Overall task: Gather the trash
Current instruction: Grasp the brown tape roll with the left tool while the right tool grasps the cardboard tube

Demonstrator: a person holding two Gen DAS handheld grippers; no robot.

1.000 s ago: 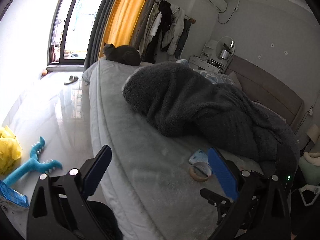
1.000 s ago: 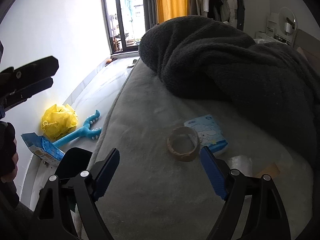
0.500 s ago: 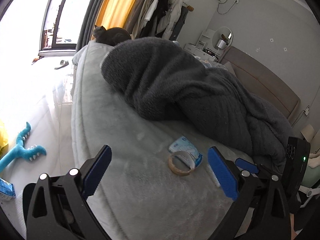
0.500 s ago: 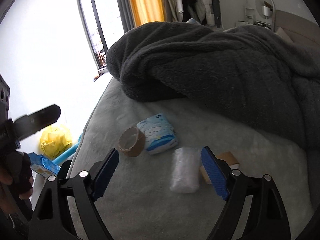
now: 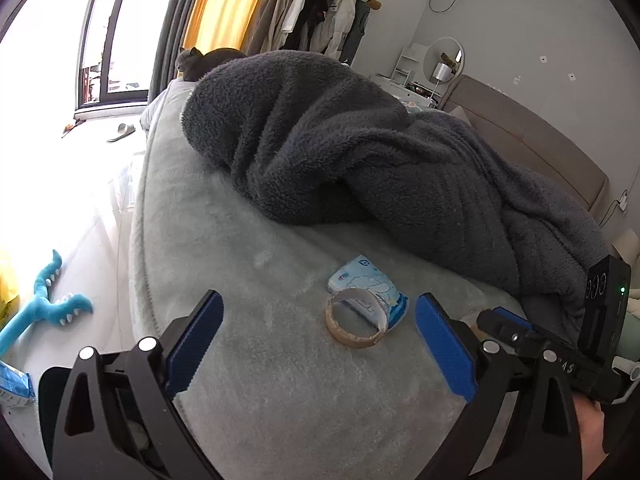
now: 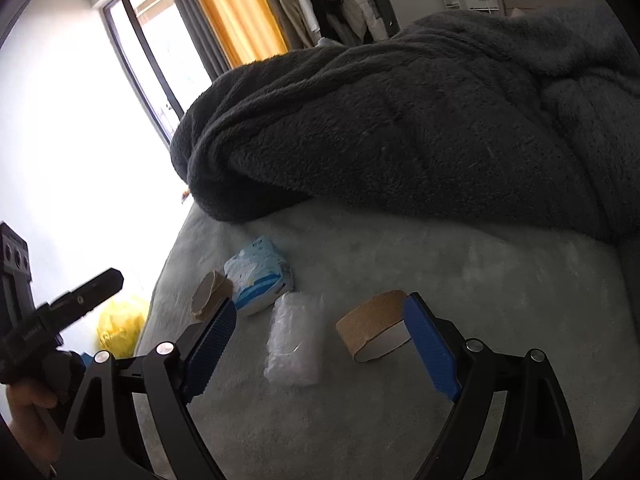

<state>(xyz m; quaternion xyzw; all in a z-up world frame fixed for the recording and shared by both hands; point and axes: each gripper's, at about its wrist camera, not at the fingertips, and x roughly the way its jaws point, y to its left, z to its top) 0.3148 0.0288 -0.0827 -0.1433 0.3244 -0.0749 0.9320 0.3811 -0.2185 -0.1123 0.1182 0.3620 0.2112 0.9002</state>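
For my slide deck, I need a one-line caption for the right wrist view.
Open right claw hovers over clear plastic wrap and a cardboard ring on the grey bed.

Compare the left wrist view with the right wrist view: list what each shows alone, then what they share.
Left wrist only: the grey cat at the far end of the bed, the blue toy and a slipper on the floor.

Right wrist only: the clear plastic wrapper, a second cardboard ring and the yellow bag.

Both: the tape core beside the tissue pack, the dark blanket, and an open hand-held gripper in each view.
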